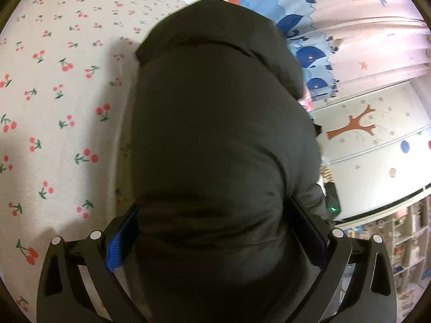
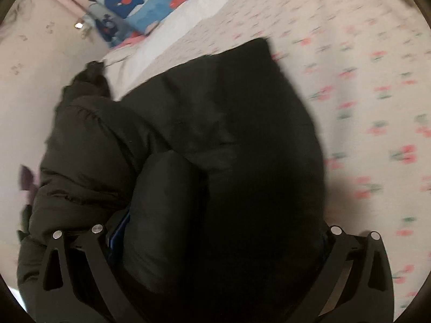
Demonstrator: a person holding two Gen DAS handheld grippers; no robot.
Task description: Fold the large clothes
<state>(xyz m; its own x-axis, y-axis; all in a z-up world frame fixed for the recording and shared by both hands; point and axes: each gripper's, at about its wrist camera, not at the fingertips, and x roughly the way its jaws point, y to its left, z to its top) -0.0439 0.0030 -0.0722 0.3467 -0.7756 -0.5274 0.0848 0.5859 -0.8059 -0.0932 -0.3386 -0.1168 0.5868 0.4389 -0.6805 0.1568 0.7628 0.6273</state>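
A dark puffy jacket point(image 1: 215, 134) fills the middle of the left wrist view, over a cherry-print bed sheet point(image 1: 62, 94). My left gripper point(image 1: 212, 228) is shut on a thick fold of the jacket, which bulges between its two fingers. In the right wrist view the same jacket point(image 2: 215, 148) is bunched between the fingers of my right gripper point(image 2: 215, 239), which is shut on it. Its quilted sleeve point(image 2: 80, 148) hangs at the left. The view is motion-blurred.
The cherry-print sheet point(image 2: 363, 94) spreads around the jacket. A blue whale-print blanket point(image 1: 296, 13) point(image 2: 129, 2) lies at the bed's far side. A pink curtain point(image 1: 377, 40), a wall with a tree decal point(image 1: 355, 126) and cluttered shelves point(image 1: 404, 255) stand to the right.
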